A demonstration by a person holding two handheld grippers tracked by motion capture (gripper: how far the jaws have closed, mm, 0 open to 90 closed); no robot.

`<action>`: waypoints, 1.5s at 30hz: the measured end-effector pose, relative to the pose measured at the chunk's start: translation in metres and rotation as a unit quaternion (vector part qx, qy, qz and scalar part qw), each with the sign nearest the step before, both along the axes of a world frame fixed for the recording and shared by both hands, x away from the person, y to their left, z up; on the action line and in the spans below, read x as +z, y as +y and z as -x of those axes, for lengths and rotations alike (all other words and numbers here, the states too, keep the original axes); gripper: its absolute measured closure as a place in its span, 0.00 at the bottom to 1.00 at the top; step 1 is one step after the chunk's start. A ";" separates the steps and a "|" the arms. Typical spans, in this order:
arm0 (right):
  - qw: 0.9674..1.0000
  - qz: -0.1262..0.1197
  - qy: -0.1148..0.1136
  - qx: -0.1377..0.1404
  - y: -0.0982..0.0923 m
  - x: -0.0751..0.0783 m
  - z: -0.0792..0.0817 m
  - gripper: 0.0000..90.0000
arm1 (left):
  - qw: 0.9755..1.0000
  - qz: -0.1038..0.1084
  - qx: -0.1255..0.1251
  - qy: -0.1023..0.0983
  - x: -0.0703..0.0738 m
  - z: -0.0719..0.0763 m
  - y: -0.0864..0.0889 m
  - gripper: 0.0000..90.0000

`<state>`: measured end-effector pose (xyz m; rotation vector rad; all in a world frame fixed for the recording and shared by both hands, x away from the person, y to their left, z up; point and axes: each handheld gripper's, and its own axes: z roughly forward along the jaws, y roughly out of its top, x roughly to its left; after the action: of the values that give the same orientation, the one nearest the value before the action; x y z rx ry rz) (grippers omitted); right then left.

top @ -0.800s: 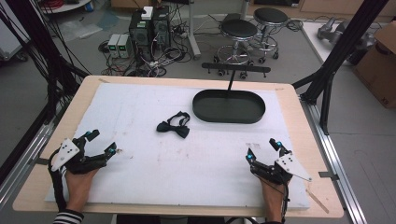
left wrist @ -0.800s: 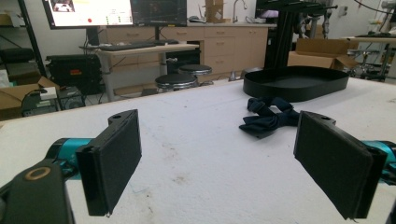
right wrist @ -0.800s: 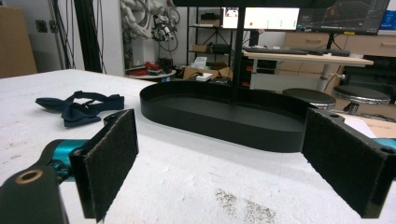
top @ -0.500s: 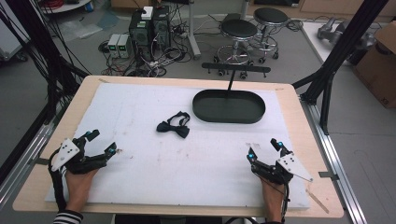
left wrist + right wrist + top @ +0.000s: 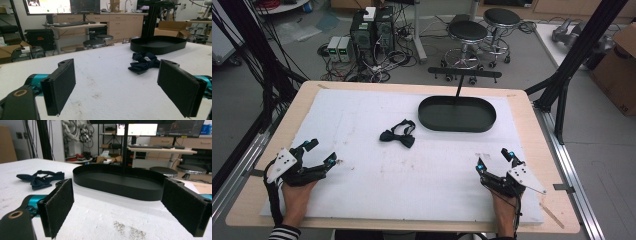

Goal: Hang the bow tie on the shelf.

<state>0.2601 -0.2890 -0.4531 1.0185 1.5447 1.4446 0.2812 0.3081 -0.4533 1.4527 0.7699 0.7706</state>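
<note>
At the left edge of the high view, the left gripper [image 5: 323, 152] is held low over the white table cover [image 5: 362, 115], its jaws spread apart with nothing between them. The hand [image 5: 297, 192] behind it is partly covered by the gripper's body, and the sleeve is cut off by the bottom edge. In the left gripper view the same jaws are seen wide apart, and the felt face of each pad can be made out, a detail too small from above. Near the middle of the cover the bow tie [image 5: 398, 135] is laid flat, well apart from both grippers; its dark blue colour is made plain in the left gripper view [image 5: 145, 62]. Beyond it and to the right, the black oval tray [image 5: 457, 114] is set. At the right, the right gripper [image 5: 495, 160] is held with jaws apart and empty. In the right gripper view a thin black post is shown rising at the tray.
</note>
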 end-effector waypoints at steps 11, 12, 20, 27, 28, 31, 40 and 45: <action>0.998 0.025 0.056 0.018 0.006 0.007 -0.011 0.12 | 1.000 0.003 -0.003 -0.005 0.000 0.001 0.000 0.17; 0.997 0.021 0.064 0.023 0.007 0.010 -0.012 0.12 | 1.000 0.004 -0.004 -0.004 0.000 0.001 0.000 0.17; 0.994 0.022 0.089 0.059 0.013 0.033 -0.029 0.12 | 1.000 0.007 -0.002 -0.003 0.000 0.000 0.001 0.17; 0.991 0.035 0.093 0.087 0.028 0.055 -0.050 0.12 | 1.000 0.006 -0.002 -0.001 0.000 0.000 0.001 0.17; 0.991 0.038 0.094 0.091 0.030 0.058 -0.054 0.12 | 1.000 0.006 -0.002 -0.002 0.000 0.000 0.001 0.17; 0.987 0.047 0.103 0.110 0.038 0.066 -0.067 0.12 | 1.000 0.005 -0.002 -0.001 0.000 0.000 0.001 0.17; 0.979 0.071 0.117 0.150 0.062 0.082 -0.094 0.12 | 1.000 0.005 -0.002 -0.001 0.000 0.000 0.001 0.17; 0.971 0.098 0.124 0.179 0.084 0.091 -0.108 0.12 | 1.000 0.006 -0.003 -0.001 0.000 0.000 0.001 0.17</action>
<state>0.3685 -0.2052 -0.3625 0.8566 2.0946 1.3992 0.2812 0.3090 -0.4535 1.4437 0.7674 0.7620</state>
